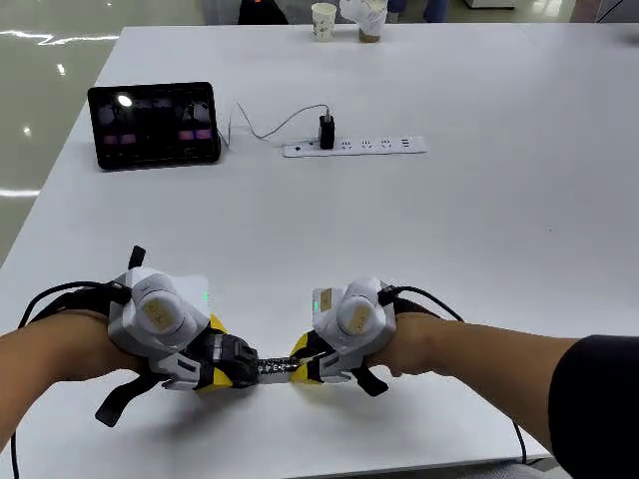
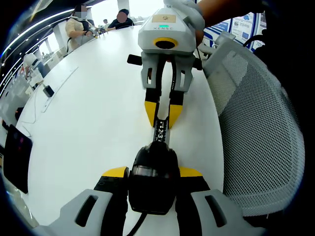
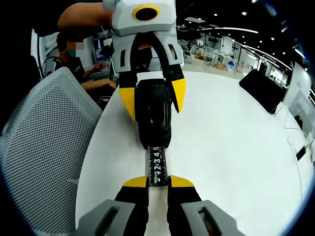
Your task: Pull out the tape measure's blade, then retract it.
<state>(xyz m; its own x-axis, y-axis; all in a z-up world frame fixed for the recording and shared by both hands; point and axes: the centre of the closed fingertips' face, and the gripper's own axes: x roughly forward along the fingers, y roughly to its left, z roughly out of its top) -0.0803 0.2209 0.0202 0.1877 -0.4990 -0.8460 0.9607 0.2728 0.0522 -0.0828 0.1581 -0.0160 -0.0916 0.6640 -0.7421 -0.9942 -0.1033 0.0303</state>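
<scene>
Tape measure (image 1: 232, 359) is low at the 6 o'clock edge of the white table (image 1: 449, 249), right in front of the person. The left gripper (image 1: 222, 364) squeezes it from both sides: its yellow-tipped fingers (image 2: 115, 173) are clamped on the black housing, which I take to be so the body cannot slide when the other end is tugged. The right gripper (image 1: 303, 365) faces it head-on from 3 o'clock, and its fingers (image 3: 135, 183) are pinched together on the blade (image 3: 157, 166) near the tip (the printed numerals 2 to 5 read clearly between the two tools). Only a short stretch of blade is out, so I judge the pull to be in its early part, with retraction yet to come. Holding both tools low and in line should keep the blade flat and straight rather than kinked. A tablet (image 1: 155, 125) at 10 o'clock and a power strip (image 1: 354, 147) at 12 o'clock lie well apart from the work.
</scene>
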